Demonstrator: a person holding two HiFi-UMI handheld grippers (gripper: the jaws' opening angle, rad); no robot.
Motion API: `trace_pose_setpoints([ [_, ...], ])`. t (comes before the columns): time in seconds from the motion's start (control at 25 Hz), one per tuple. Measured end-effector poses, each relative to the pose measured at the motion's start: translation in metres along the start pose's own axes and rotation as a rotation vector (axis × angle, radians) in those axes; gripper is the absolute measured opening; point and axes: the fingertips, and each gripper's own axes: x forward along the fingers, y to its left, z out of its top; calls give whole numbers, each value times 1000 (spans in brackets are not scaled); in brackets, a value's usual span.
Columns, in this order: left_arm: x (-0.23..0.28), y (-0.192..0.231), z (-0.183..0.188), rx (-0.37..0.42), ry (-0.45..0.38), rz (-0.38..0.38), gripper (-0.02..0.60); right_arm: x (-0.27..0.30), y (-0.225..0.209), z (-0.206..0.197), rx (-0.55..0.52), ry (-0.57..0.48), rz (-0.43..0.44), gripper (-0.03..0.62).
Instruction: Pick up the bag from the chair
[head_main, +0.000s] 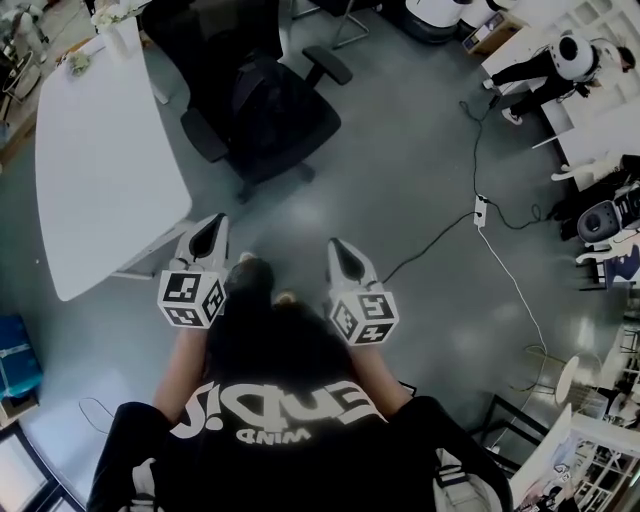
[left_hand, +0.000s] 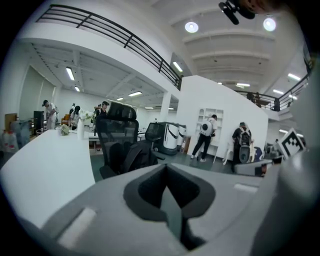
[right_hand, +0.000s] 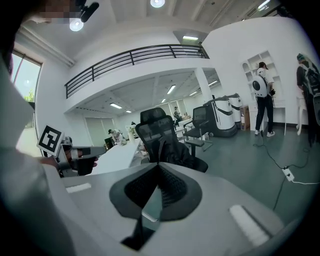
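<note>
The left hand-held gripper (head_main: 207, 235) is pointing forward and a little downward with its jaws pressed together on nothing, and the right hand-held gripper (head_main: 345, 258) is sitting level with it, just across the person's body. Its tips are also meeting with nothing between them. Neither one is touching anything. The black bag (head_main: 265, 110) is lying on the seat of the black office chair (head_main: 325, 62), leaning against the backrest. It is ahead of both hand-held grippers and well apart from them, a little to the right of the left one's line and nearly straight ahead of the right one. A white worktop (head_main: 100, 170) is running along to the left of the left hand-held gripper, beside the chair. Judging by this, the task is only beginning: nothing is being gripped and the bag is resting untouched on the chair. Closing the gap across the open floor, spreading a pair of jaws, clamping them on the bag and lifting it off the seat all appear to be waiting to be done
</note>
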Motion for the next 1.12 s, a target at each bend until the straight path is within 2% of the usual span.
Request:
trace_pose_setpoints([
  [0.28,37,-3,9,-8,-13,-9,3,17,-28,9,3,1,-3,0],
  [0.6,120,13,24,-18,-9,-25,3,63,-83,38,20,-5,-41,0],
  [0.88,212,56,55,-41,-4,-26,3,149,-131,79,33,0,-65,0],
  [1.12,292,90,91,-22,10,-48,3,225,-159,128,35,0,-79,0],
])
